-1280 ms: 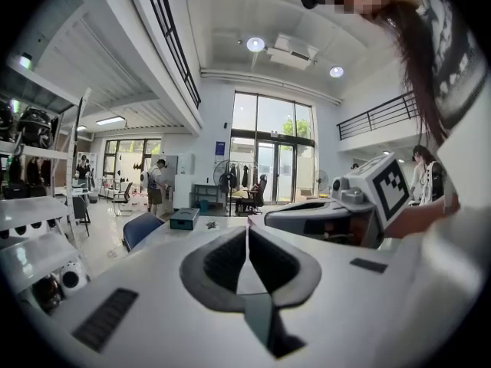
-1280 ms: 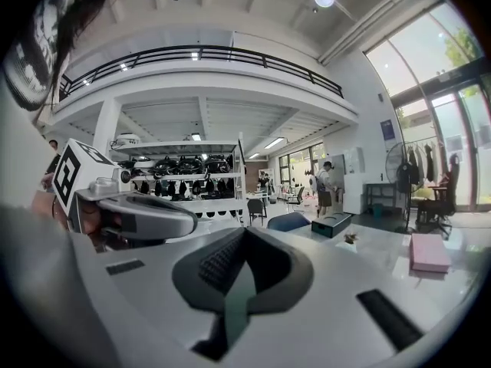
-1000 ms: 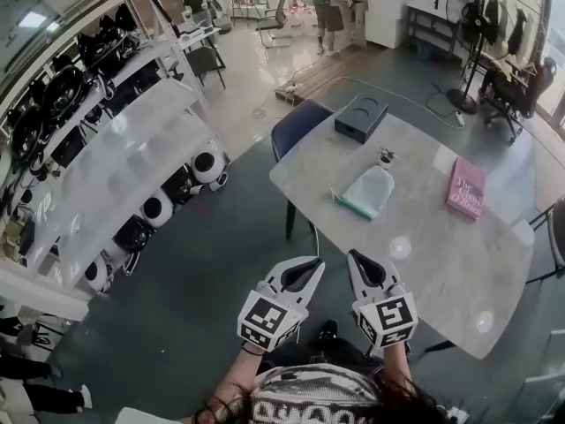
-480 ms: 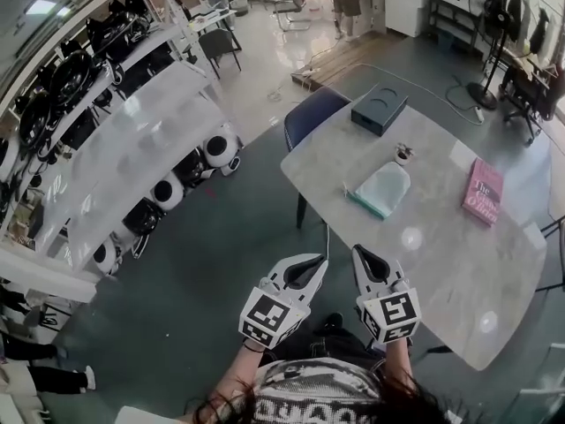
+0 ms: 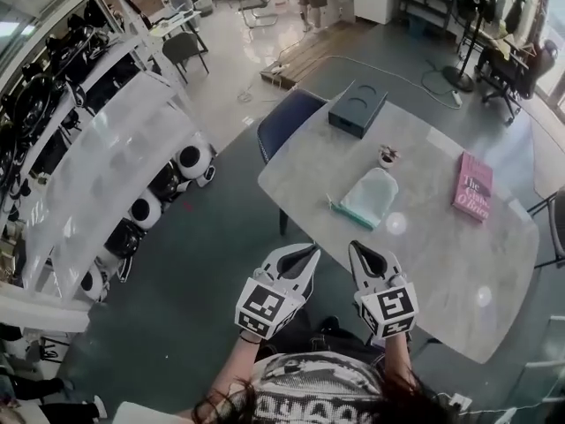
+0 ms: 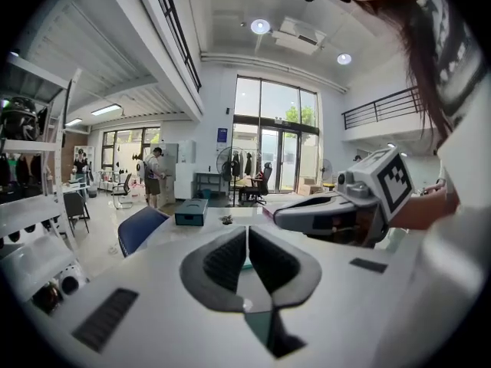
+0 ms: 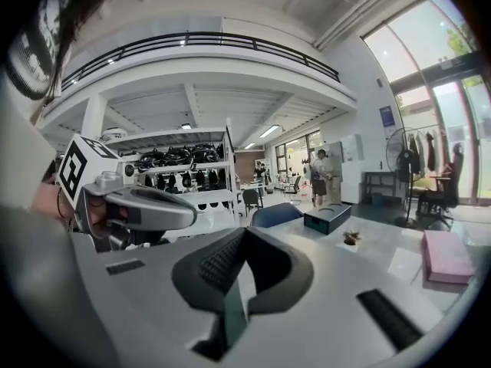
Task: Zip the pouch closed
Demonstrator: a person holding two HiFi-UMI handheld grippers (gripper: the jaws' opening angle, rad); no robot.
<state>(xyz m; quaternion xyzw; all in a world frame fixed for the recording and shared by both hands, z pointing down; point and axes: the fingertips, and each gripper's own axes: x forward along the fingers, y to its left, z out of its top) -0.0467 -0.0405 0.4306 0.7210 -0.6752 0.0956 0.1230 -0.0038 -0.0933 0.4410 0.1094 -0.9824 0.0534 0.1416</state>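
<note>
On the pale surface (image 5: 424, 263) ahead of me lay the pouch (image 5: 369, 197), flat, a light mint colour with a darker teal strip along the edge that faced me. It sat toward the near left part of the surface, well apart from both of my grippers, and nothing touched it. Whether its zip was open or closed I could not tell from where I stood. Just beyond its far end stood a small pot (image 5: 387, 155), near it but not against it. A pink book (image 5: 472, 186) lay off to the right, well apart from the pouch, and a dark box (image 5: 357, 109) rested by the far corner, with a blue chair (image 5: 287, 122) just beside that corner on the left. I held my left gripper (image 5: 303, 254) and my right gripper (image 5: 362, 251) side by side in front of my body, close to the near edge of the surface, both pointing toward the pouch. My left jaws were together, the ribbed pads meeting at the tips with nothing caught in them. My right jaws were together as well, tips touching and empty. Each gripper's marker cube faced up toward my head. White shelves (image 5: 115, 175) with dark and white gear ran along the floor on my left, and a fan (image 5: 463, 7) stood far off behind the surface.
</note>
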